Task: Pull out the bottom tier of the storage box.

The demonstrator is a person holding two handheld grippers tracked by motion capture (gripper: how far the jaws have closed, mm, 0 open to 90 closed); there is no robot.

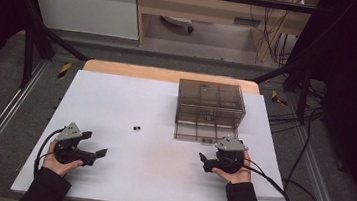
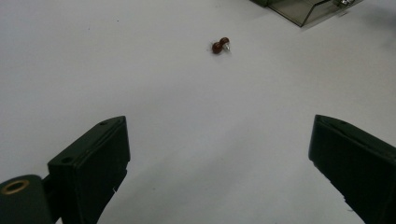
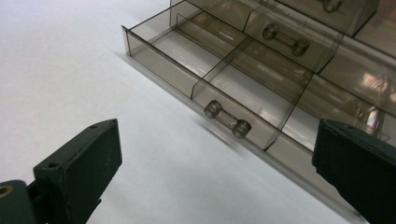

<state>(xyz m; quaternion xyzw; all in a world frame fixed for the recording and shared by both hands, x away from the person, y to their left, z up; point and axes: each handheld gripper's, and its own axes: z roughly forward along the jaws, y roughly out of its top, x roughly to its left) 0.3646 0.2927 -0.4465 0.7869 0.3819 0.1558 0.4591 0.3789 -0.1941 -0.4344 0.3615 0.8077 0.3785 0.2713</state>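
My left gripper [image 1: 95, 144] rests low on the white desk [image 1: 123, 175] with its fingers [image 2: 91, 161] spread wide and holding nothing, aimed at the pair of small brown beads [image 2: 220, 45] that lie touching each other on the bare sheet ahead, well apart from the fingertips. My right gripper [image 1: 203, 162] sits just in front of the smoky clear drawer box [image 1: 211, 101], its fingers [image 3: 79, 163] likewise spread and empty, looking at the bottom drawer [image 3: 205, 77], which is pulled out with its divided compartments bare and its little bar handle [image 3: 227, 119] near the fingers. The step in hand looks to me like fetching the beads for that open drawer. To do it well I would come in low and straight, centre the beads between the fingers, close slowly so they don't roll or squirt away, and lift both together.
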